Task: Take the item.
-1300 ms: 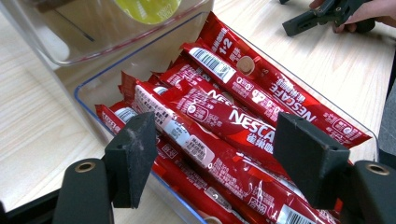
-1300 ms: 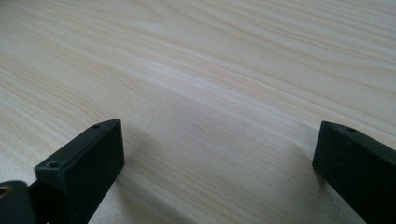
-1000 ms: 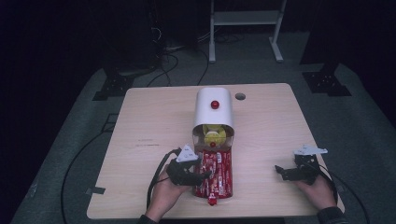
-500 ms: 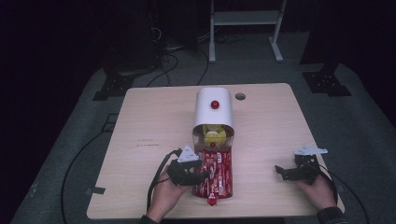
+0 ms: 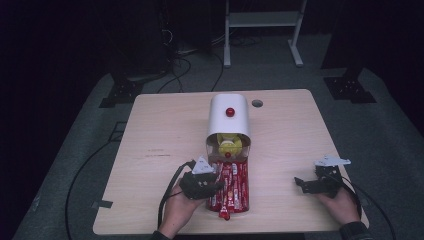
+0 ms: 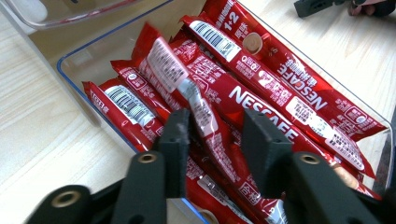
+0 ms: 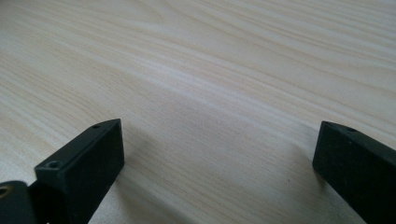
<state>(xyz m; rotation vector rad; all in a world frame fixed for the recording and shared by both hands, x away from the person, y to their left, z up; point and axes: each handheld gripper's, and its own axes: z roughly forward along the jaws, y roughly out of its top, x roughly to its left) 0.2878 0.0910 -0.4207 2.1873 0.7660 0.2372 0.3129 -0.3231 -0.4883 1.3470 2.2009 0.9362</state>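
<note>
Nearest the person, the left tongs (image 6: 212, 135) hang over the clear tray (image 6: 74, 77) of red coffee sticks, and one stick (image 6: 196, 100) runs up between the two jaws, which stand narrowly apart on either side of it; whether they already pinch it or only flank it I cannot tell, though the stick's far end looks tilted up above its neighbours. In the high view the same left tongs (image 5: 212, 182) sit at the near left edge of the tray (image 5: 227, 210), which is pulled out toward the person from the white dispenser (image 5: 228, 117) at the middle of the counter (image 5: 160, 145). Judging by this, the pick is at its start: one stick is singled out but none is out of the tray, and lifting it clear is what remains. Off to the right, well apart from the tray, the right tongs (image 5: 306, 183) rest low over bare wood with the jaws spread wide and nothing between them.
</note>
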